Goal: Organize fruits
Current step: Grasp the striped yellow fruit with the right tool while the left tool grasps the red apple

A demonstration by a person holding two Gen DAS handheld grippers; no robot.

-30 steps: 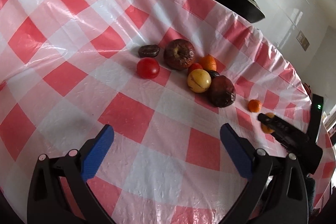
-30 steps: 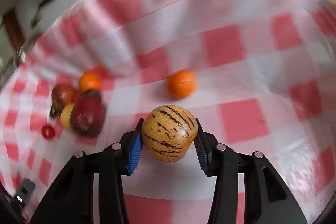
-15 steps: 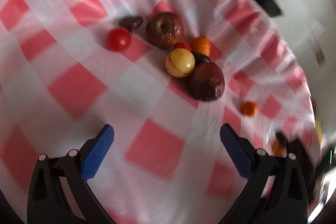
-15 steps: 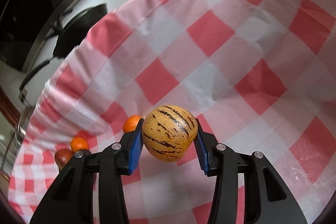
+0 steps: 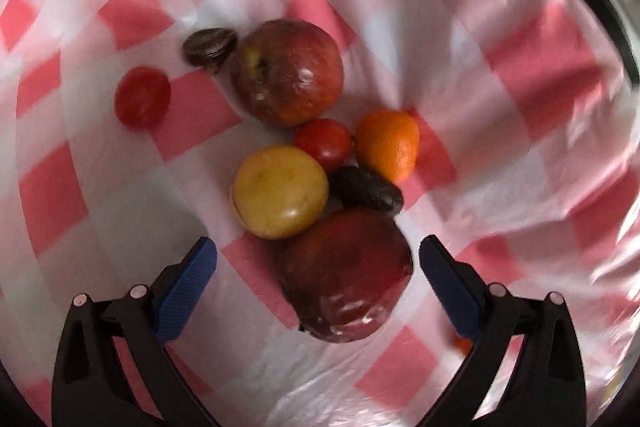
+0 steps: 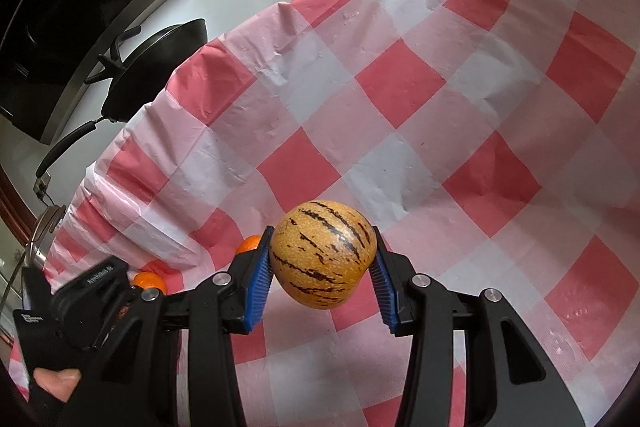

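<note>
1. R gripper (image 6: 323, 281): blue pads pinching a striped melon (image 6: 322, 253), tan w/ dark streaks, held up off the tablecloth (image 6: 400, 131).
2. L gripper (image 5: 318, 281): fingers spread wide, nothing between the pads; dark red fruit (image 5: 347, 275) lies on the cloth btwn the two fingers, not touched by either pad.
3. Just beyond that fruit, touching it: yellow round fruit (image 5: 280, 191) on the left, small dark purple fruit (image 5: 366, 190) on the right.
4. Next row back: small red tomato (image 5: 325, 143) & orange tangerine (image 5: 387, 143), side by side, tight against the purple one.
5. Behind them: big red apple (image 5: 289, 71), stem dimple facing left; a dark brown wrinkled piece (image 5: 210, 45) at its left shoulder.
6. Lone red tomato (image 5: 142, 97) sits apart, left of the cluster.
7. Whole cluster is in the table's middle area; L view is motion-blurred.
8. R view: two small oranges (image 6: 149, 281) near the table's far-left edge, partly hidden by the L gripper body.
9. Past that edge: black frying pan (image 6: 160, 75) against the wall.
</note>
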